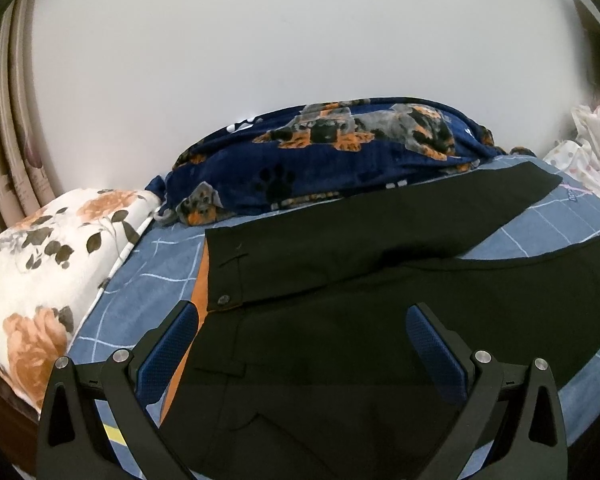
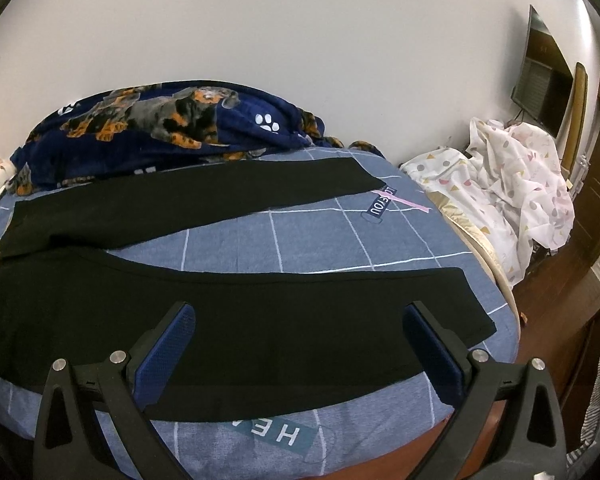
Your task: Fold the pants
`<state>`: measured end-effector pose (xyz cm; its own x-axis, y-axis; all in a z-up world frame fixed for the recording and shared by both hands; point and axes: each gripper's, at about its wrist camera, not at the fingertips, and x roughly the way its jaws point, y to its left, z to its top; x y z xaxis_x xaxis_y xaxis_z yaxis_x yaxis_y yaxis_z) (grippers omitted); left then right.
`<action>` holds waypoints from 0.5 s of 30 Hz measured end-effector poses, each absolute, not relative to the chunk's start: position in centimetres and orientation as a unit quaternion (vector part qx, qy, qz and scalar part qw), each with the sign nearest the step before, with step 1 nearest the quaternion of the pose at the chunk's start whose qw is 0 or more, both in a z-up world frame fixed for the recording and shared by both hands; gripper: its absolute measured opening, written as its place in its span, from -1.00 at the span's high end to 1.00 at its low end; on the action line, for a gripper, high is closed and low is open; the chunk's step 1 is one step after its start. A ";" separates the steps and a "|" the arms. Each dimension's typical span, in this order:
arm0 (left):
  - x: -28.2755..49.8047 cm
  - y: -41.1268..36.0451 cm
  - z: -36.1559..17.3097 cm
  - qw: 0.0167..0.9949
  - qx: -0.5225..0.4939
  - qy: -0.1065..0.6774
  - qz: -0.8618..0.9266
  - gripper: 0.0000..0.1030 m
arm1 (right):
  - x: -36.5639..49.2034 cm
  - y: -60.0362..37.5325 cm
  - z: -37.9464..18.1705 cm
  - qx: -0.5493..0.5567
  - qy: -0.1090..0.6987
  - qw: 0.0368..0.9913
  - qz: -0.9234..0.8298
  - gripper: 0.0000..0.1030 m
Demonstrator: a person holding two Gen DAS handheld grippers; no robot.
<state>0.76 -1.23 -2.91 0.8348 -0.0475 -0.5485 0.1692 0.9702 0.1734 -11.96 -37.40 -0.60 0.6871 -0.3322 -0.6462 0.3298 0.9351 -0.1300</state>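
Note:
Black pants lie flat on a bed with a blue checked sheet, legs spread in a V. The waistband with an orange lining and a metal button is at the left in the left wrist view. My left gripper hovers open over the waist area, nothing between its blue pads. In the right wrist view the near leg runs across the front and the far leg lies behind it. My right gripper hangs open above the near leg, near its hem end.
A navy dog-print blanket is heaped along the wall behind the pants. A floral pillow lies at the left. White spotted bedding is piled at the right, beyond the bed's edge. A wooden floor and a dark screen show at far right.

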 end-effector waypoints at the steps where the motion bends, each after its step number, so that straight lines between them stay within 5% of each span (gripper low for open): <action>1: 0.8 -1.2 -3.0 0.951 0.108 0.283 -0.057 -0.99 | -12.0 -37.4 -0.6 -0.001 0.352 0.918 -0.180 -1.00; 15: 4.6 3.4 -1.9 0.935 0.041 0.349 -0.057 -1.00 | -10.9 -37.4 -1.2 0.000 0.364 0.916 -0.170 -1.00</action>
<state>4.62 3.41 -1.93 0.7501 -0.0779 -0.6567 0.1346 0.9902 0.0362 -10.91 -37.45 -1.18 0.6773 -0.3124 -0.6661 0.3118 0.9419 -0.1248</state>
